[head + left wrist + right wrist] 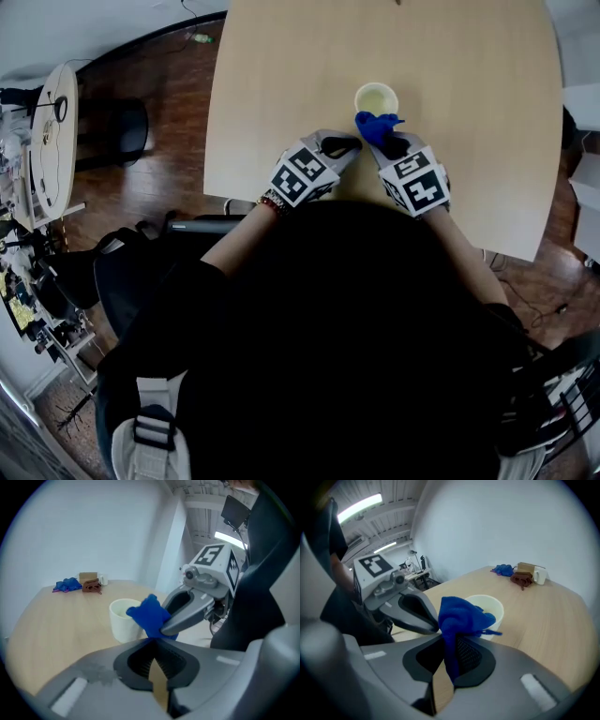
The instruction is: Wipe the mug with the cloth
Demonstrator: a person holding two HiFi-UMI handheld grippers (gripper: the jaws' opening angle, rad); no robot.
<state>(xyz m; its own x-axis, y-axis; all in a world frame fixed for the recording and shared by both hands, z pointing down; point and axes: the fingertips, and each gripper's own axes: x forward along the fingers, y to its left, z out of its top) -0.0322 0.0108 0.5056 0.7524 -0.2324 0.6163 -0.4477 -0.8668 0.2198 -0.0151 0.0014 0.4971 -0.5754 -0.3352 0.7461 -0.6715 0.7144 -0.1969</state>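
A pale cream mug stands upright on the wooden table, just beyond both grippers. My right gripper is shut on a blue cloth, which bunches up above the jaws and hangs in front of the mug's near side. In the right gripper view the cloth rises out of the closed jaws and covers part of the mug. My left gripper sits close on the left, shut with nothing in it, its tip nearly touching the cloth beside the mug.
At the table's far end lie another blue cloth, a brown bundle, a small box and a small white cup. A dark chair and a white side table stand on the floor at the left.
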